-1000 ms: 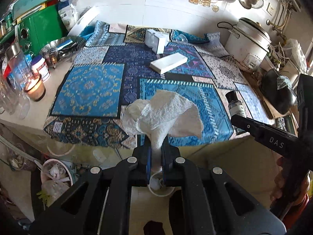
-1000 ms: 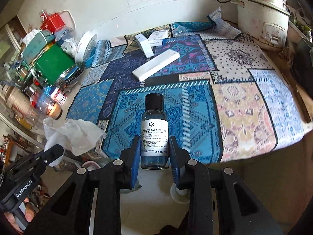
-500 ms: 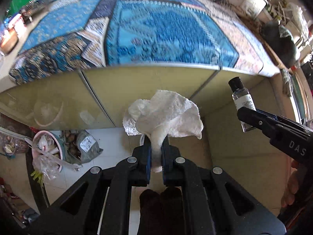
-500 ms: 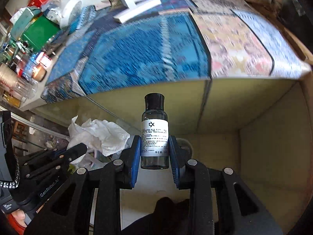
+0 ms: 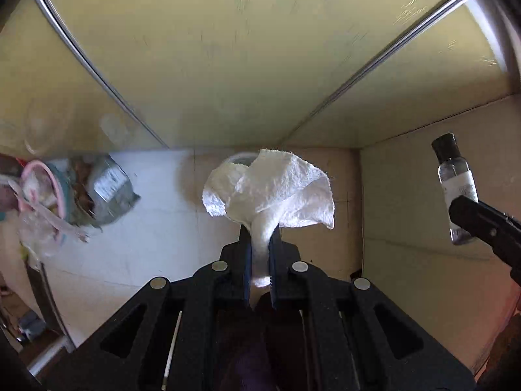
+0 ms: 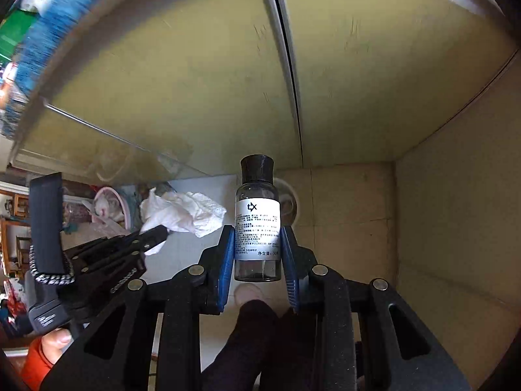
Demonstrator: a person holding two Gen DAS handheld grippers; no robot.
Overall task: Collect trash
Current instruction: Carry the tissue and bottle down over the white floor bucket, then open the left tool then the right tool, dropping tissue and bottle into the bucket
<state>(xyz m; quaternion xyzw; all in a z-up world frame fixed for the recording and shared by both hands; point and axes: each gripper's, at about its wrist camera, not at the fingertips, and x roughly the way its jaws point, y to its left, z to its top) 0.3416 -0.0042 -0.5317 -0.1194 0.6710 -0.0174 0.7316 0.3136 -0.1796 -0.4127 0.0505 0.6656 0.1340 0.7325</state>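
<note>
My left gripper is shut on a crumpled white paper towel, held in the air over the floor in front of yellow cabinet doors. It also shows in the right wrist view. My right gripper is shut on a small clear bottle with a black cap and a white label, held upright. The bottle also shows at the right of the left wrist view. A round white rim on the floor peeks out behind the towel; behind the bottle it shows as a small white cup-like thing.
Yellow cabinet doors with metal trim fill the upper view. A pink-rimmed basket with bags and clutter sits on the floor at the left. A beige wall closes the right side. The patterned blue tablecloth edge is at the upper left.
Both grippers have dropped from table height to below the table edge, now facing the cabinet doors and floor. Each keeps its hold on the towel and the bottle.
</note>
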